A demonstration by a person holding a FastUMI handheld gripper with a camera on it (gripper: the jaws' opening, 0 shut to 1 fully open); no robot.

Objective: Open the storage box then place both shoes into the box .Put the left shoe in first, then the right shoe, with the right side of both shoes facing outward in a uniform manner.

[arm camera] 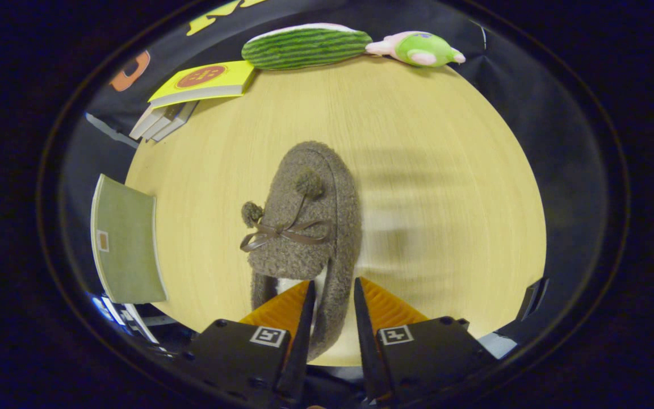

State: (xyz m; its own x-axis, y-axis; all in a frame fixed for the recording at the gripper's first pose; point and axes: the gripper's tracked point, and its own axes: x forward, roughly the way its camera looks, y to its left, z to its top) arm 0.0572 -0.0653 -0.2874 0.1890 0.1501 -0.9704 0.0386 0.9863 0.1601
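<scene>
A brown fuzzy slipper-style shoe (310,227) with a ribbon bow and two pompoms points its toe away from me over the round wooden table (446,142). My gripper (332,289) holds it at the heel end. One finger is inside the opening and the other outside, and both press on the shoe's right side wall. A blurred shadow lies on the table just right of the shoe.
A flat green book (125,238) lies at the table's left edge. A yellow-covered book (202,82) sits on a small stack at the far left. A striped green cushion (304,45) and a green plush toy (423,50) sit along the far edge.
</scene>
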